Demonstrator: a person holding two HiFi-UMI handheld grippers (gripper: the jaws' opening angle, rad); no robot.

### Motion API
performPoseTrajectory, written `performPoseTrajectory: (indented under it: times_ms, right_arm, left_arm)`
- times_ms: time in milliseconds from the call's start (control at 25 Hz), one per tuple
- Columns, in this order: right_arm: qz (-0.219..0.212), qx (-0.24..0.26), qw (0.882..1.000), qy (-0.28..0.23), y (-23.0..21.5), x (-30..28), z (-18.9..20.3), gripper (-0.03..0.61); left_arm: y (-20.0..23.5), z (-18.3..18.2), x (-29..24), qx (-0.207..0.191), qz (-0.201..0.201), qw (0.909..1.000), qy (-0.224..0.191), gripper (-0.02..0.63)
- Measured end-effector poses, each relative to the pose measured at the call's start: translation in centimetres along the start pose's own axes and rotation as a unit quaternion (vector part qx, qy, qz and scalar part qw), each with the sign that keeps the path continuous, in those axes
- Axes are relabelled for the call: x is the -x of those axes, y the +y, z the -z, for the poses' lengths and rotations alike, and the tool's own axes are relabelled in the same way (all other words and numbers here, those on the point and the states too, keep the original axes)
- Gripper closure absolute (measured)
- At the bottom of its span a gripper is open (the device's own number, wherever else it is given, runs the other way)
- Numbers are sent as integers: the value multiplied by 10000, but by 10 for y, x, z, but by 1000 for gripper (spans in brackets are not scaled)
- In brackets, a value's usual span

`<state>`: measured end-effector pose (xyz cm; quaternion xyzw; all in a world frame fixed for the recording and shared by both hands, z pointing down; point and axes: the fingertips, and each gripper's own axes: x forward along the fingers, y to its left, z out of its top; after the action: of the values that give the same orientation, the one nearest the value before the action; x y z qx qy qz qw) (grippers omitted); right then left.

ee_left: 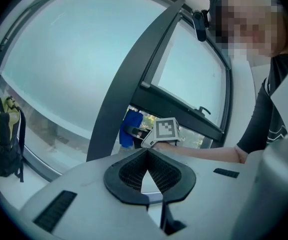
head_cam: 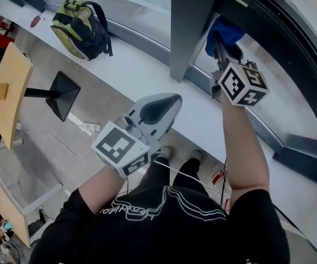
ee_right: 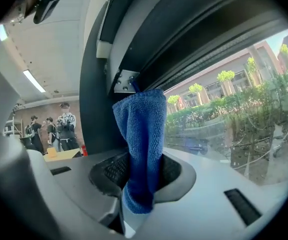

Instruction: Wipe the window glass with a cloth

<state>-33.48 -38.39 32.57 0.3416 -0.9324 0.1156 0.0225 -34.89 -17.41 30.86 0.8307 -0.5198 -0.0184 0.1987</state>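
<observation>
The right hand-held gripper point(ee_right: 140, 173) is raised to the window, its jaws pinching a blue microfibre cloth point(ee_right: 143, 134) that stands upright between them. The top of the cloth reaches the corner where a metal bracket point(ee_right: 125, 81) sits on the dark window frame point(ee_right: 193, 29). The window glass point(ee_right: 233, 119) lies just to its right, with shrubs and buildings behind it. Whether the cloth presses on the pane cannot be told. In the head view the cloth point(head_cam: 224, 31) sits just right of a broad dark window post point(head_cam: 194, 26). This post stands between it and the left hand-held gripper point(head_cam: 172, 100), which hangs lower, over the white window sill point(head_cam: 142, 70). The left gripper's own view shows its jaws pressed together at the tips with nothing between them point(ee_left: 146, 155), and the post point(ee_left: 134, 84) covers part of the cloth there. A green and black backpack point(head_cam: 81, 29) leans on the sill against the glass, well to the left. Lower left, on the floor, stand a wooden worktop point(head_cam: 7, 92), a black stand base point(head_cam: 64, 95) and a power strip point(head_cam: 90, 128). Several people point(ee_right: 66, 126) stand far back in the room.
</observation>
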Motion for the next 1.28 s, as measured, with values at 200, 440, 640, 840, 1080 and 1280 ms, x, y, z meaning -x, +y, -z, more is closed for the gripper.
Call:
performPoseTrajectory:
  times_ms: [200,440,640,840,1080,1280]
  right_arm:
    - [24,111,9999,-68,-2,-9,-5,485]
    - [120,389,9991,-90,-6,-8,-3,485]
    - [341,363,9983,-287,-18,4,-9,486]
    - [476,254,9979,-368,-43,25,-7,485]
    - [674,267,9964,-437,-77,67,-3,485]
    - [789,228,9952,-532,-101,108,-1,485]
  left_arm:
    - [5,9,0,120,9,9998,134,609]
    - [8,20,-5,175,29,9995,264,608]
    - [9,28,-11,170,148,9990,397,609]
    - [10,30,-25,17,136,9990,435,609]
    - [1,34,-48,-98,189,9986,474,609]
    - [-19,39,-70,-122,261,9982,519,609]
